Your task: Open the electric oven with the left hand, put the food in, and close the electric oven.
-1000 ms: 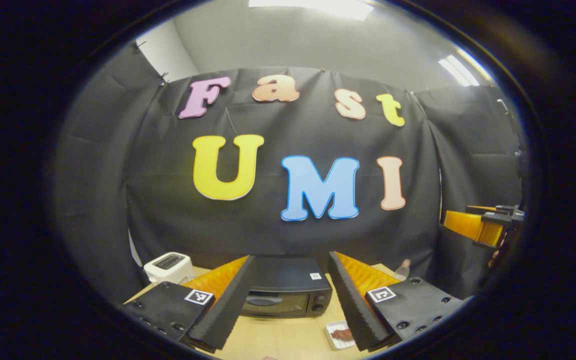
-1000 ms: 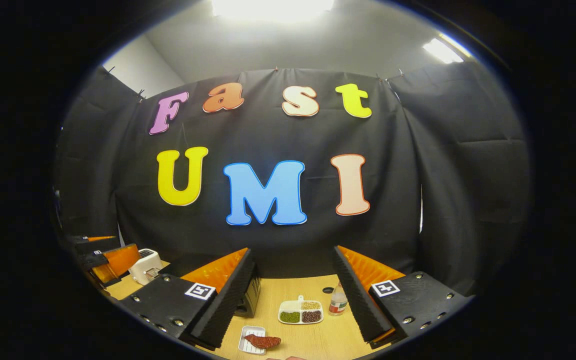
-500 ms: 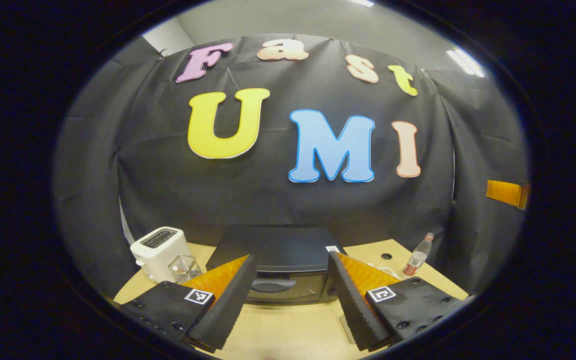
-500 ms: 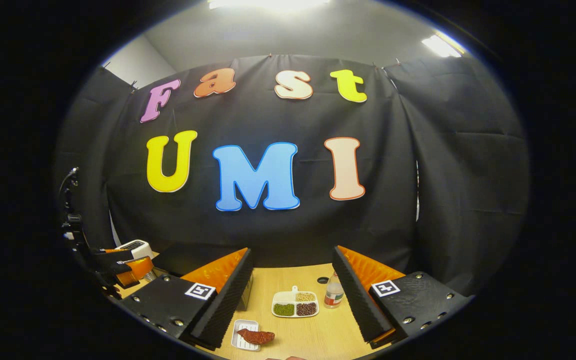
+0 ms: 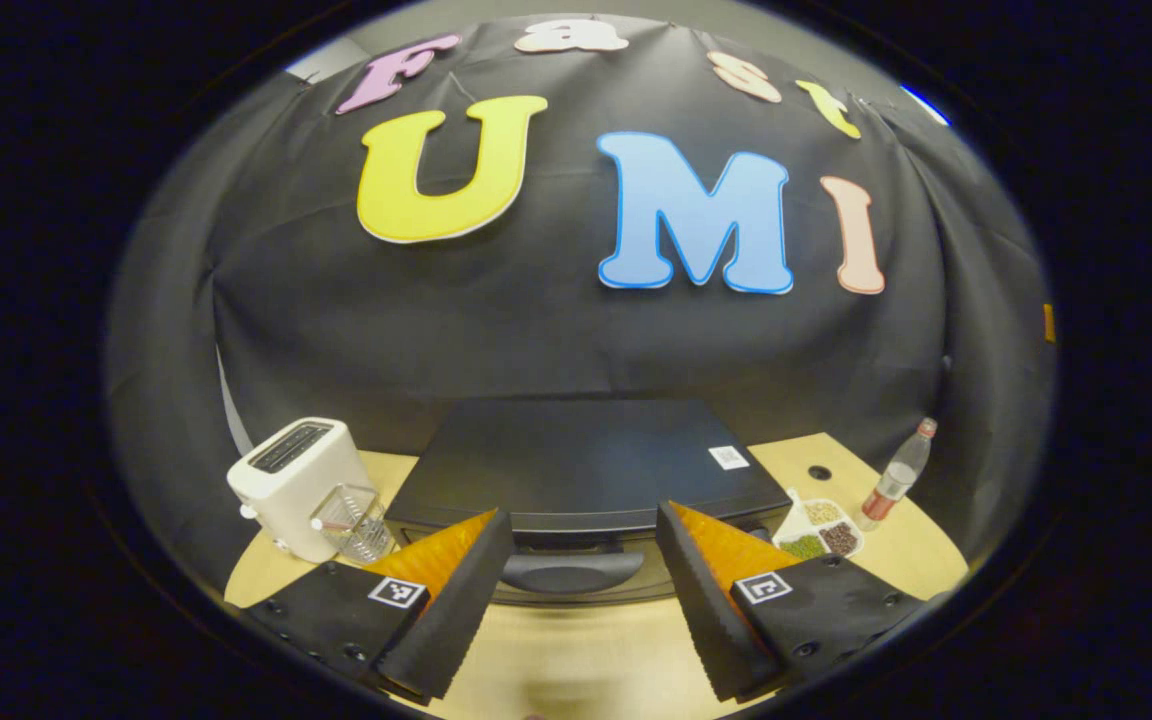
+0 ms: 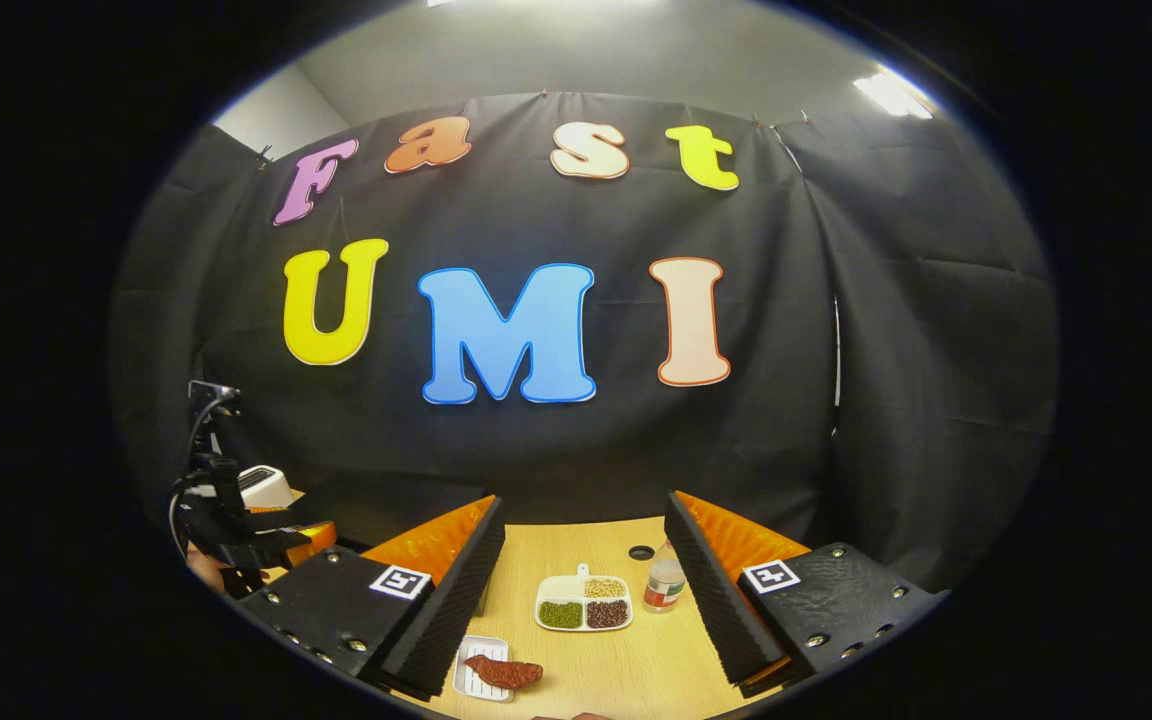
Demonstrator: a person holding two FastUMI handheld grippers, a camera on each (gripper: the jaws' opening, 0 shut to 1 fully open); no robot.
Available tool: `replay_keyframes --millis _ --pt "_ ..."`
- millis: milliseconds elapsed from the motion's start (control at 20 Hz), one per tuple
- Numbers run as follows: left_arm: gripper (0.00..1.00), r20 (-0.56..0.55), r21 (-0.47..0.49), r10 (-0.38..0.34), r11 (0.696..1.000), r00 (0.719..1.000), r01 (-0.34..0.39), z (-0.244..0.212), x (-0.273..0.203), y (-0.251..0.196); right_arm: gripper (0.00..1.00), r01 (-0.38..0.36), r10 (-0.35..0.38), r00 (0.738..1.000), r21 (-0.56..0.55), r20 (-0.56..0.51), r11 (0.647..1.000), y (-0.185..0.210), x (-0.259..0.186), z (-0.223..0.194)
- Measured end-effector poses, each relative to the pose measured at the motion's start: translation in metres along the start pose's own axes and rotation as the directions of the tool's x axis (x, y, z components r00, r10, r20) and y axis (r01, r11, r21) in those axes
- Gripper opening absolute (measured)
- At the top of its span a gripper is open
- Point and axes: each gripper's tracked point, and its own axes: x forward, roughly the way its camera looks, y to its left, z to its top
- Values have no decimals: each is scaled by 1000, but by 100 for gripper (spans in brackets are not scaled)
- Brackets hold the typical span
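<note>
We hold left tool (image 5: pixel 584 560) wide open, empty, fingers straddling door handle (image 5: pixel 572 572) of electric oven (image 5: pixel 586 462) at 6 o'clock in left gripper view; contact not evident. Door shut. We judge step: reach for handle. Advice: settle fingers either side of handle bar, close firmly, then pull along door's swing. Right tool (image 6: pixel 584 590) open, empty, hovers over table (image 6: pixel 636 670); food (image 6: pixel 503 671) on small tray (image 6: pixel 476 683) at 7 o'clock, near its left finger.

Left gripper view faces the oven (image 5: pixel 576 470) closely from above the desk (image 5: pixel 576 660); right gripper view looks farther right, sharing the tray (image 6: pixel 583 612).
</note>
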Motion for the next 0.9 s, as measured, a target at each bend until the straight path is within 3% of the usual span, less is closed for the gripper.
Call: replay_keyframes --millis 50,200,900 --pt "94 -18 2 0 1000 1000 0 -7 9 2 98 4 -4 1000 -4 -4 1000 0 0 -1" --pt "99 -77 -20 17 1000 997 -18 -31 25 9 98 18 -18 1000 -3 -8 1000 -3 -1 0" --pt "96 -83 14 12 1000 996 -11 -43 33 12 98 17 -17 1000 -4 -13 1000 10 1 7"
